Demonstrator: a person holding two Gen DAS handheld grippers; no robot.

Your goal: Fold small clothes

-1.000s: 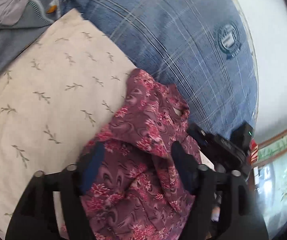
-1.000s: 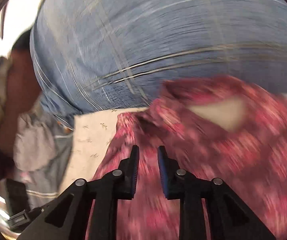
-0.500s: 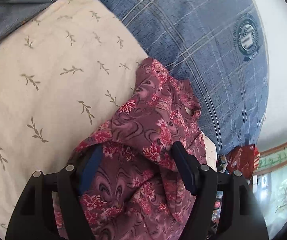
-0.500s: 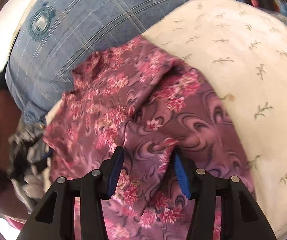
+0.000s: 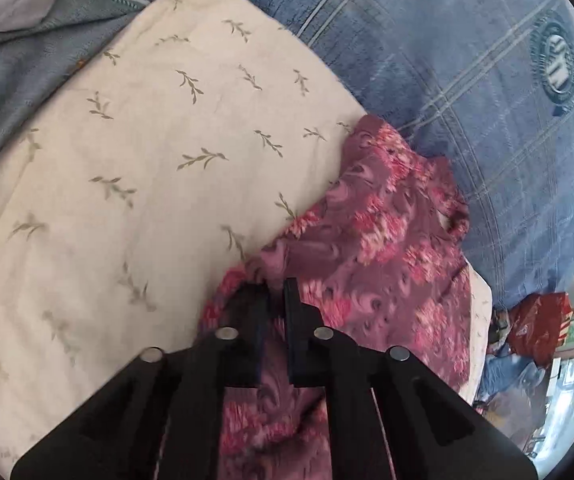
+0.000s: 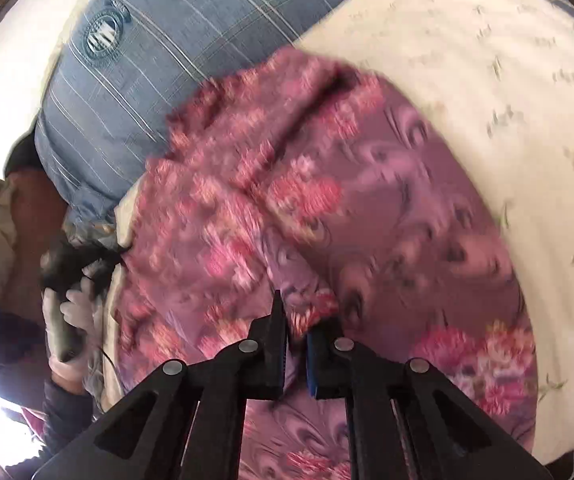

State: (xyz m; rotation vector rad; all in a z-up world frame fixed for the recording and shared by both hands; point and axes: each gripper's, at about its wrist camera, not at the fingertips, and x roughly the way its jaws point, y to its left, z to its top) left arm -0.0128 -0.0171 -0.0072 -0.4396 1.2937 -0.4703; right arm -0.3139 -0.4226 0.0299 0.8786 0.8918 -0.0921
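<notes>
Both grippers pinch the maroon floral garment (image 5: 387, 248) on the cream leaf-print sheet (image 5: 135, 168).
The left gripper (image 5: 275, 292) has clamped one bunched fold; the right gripper's (image 6: 297, 320) jaws are closing on another.

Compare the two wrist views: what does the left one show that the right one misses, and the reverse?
Left wrist only: the left gripper shut on the floral garment, grey-blue clothes at the far corner, a red packet. Right wrist only: the right gripper, jaws closing with a fold of that garment between them, and a gloved hand at the bed's edge. Both: the garment, leaf-print cream sheet, blue checked pillow.
</notes>
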